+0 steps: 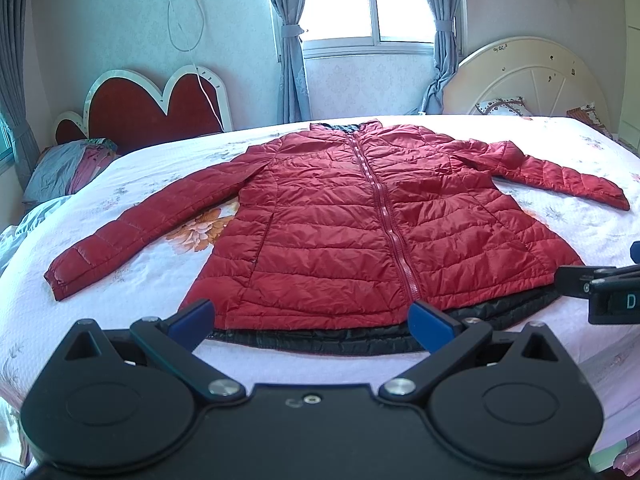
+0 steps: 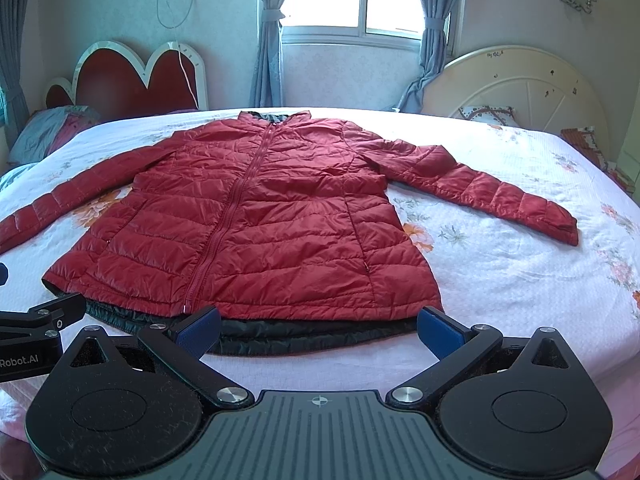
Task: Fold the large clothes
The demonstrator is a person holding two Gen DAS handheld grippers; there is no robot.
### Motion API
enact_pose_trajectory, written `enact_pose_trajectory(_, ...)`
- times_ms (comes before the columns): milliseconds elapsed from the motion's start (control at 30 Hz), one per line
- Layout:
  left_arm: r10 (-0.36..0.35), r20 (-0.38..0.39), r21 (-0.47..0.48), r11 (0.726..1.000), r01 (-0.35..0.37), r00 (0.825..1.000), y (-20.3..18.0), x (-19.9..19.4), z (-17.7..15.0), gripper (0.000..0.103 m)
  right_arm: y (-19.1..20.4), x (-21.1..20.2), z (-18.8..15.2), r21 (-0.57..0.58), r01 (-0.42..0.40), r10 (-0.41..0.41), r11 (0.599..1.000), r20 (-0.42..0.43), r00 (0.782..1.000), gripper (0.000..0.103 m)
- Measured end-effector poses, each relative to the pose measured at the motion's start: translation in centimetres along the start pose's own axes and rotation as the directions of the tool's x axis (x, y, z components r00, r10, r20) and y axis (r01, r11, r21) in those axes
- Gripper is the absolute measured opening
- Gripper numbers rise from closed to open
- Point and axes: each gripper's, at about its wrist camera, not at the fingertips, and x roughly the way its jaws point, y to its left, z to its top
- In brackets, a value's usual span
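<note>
On the far left a red heart-shaped headboard [image 1: 152,108] stands beyond a heap of grey bedding [image 1: 64,168], well clear of our work. Then comes the red jacket [image 1: 352,216], spread flat and zipped on the bed [image 1: 132,292], front up, collar toward the window [image 1: 360,0] and hem toward us. Its long axis, marked by the zipper [image 1: 384,208], runs straight away from us; the sleeves reach out sideways to either hand.

Our left tongs [image 1: 312,322] hover just short of the hem, pads spread wide, holding nothing, roughly in line with the zipper. The left sleeve [image 1: 132,224] lies well out to their left, its cuff near the bed's edge.

Our right tongs [image 2: 320,330] likewise stand spread and empty, just before the hem on its right half. The right sleeve [image 2: 488,196] stretches off to their right, so we judge this hand the nearer for that sleeve and the left hand for the other.

A dark lining edge [image 2: 304,336] peeks out under the hem, which may slip if we pinch only the top layer. Nothing lies on the jacket or between it and either pair of tongs. At far right a cream round headboard [image 2: 520,88] sits out of the way.
</note>
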Motion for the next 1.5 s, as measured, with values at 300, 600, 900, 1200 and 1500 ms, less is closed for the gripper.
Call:
enact_pose_trajectory(300,0.0,-0.006,-0.003,1.0,0.0,1.0,0.4,0.3,-0.2,0.103,0.0,0.1,-0.3,0.002,0.004,-0.004,1.0,-0.003,1.0,0.103)
enact_pose_trajectory(600,0.002,-0.009,-0.003,1.0,-0.002,1.0,0.5,0.4,-0.4,0.103,0.0,0.1,-0.3,0.003,0.006,-0.006,1.0,-0.005,1.0,0.103)
enact_pose_trajectory(900,0.003,-0.01,-0.004,1.0,-0.003,1.0,0.5,0.5,-0.3,0.103,0.0,0.2,-0.3,0.005,0.009,-0.009,1.0,-0.005,1.0,0.103)
enact_pose_trajectory(1200,-0.002,-0.012,0.011,1.0,0.002,1.0,0.1,1.3,0.6,0.103,-0.2,1.0,0.5,0.013,0.022,-0.022,1.0,-0.001,1.0,0.103)
enact_pose_trajectory(1500,-0.013,-0.003,0.026,1.0,0.013,1.0,0.2,4.7,3.1,0.103,-0.6,3.6,2.8,0.032,0.057,-0.057,0.998,0.007,0.998,0.103)
